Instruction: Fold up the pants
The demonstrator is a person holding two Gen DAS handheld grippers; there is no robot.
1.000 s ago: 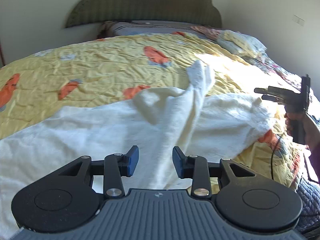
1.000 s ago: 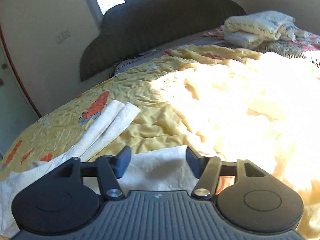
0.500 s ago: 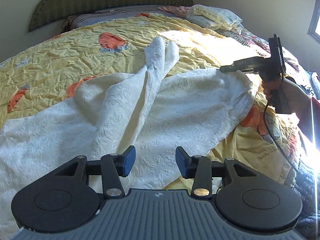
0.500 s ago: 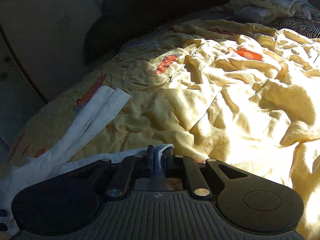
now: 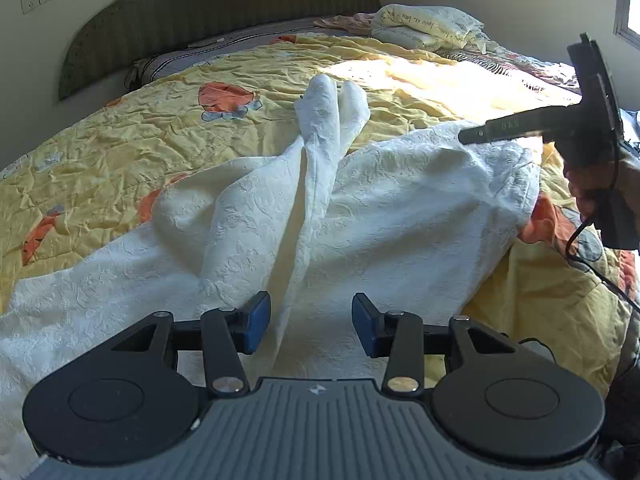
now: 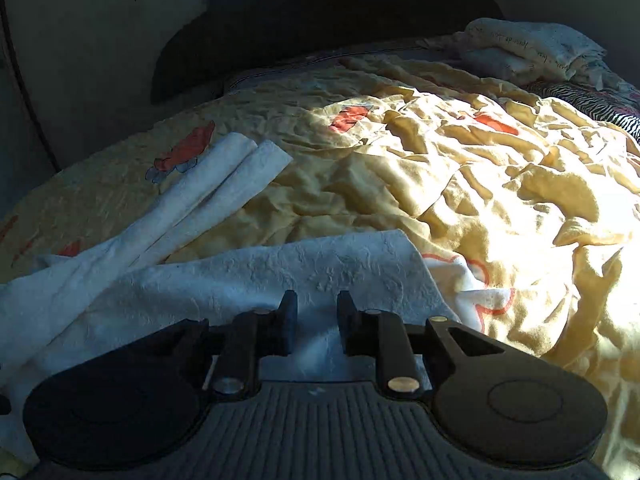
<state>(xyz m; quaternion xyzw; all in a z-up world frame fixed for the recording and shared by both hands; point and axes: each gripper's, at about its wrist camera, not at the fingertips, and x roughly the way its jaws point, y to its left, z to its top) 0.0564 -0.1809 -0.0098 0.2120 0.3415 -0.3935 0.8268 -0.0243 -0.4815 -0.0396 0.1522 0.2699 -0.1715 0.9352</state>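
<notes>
White textured pants (image 5: 380,216) lie spread on the yellow bedspread (image 5: 120,140), with a narrow folded strip running up the middle toward the headboard. My left gripper (image 5: 310,320) is open and empty just above the near part of the pants. My right gripper (image 6: 316,318) is open, its fingers a small gap apart above the pants' right edge (image 6: 320,264). It also shows in the left wrist view (image 5: 472,134) over the pants' right side. The narrow strip shows at the left of the right wrist view (image 6: 208,192).
The dark padded headboard (image 5: 208,12) stands at the far end. Folded pale bedding (image 5: 424,28) and a zebra-print cloth (image 6: 592,104) lie at the far right. A black cable (image 5: 592,256) hangs from the right gripper. Bright sunlight covers the bedspread's right side (image 6: 520,220).
My right gripper was shut on the pants' right edge half a second ago and has opened, letting the cloth lie flat. The left gripper stayed open over the pants.
</notes>
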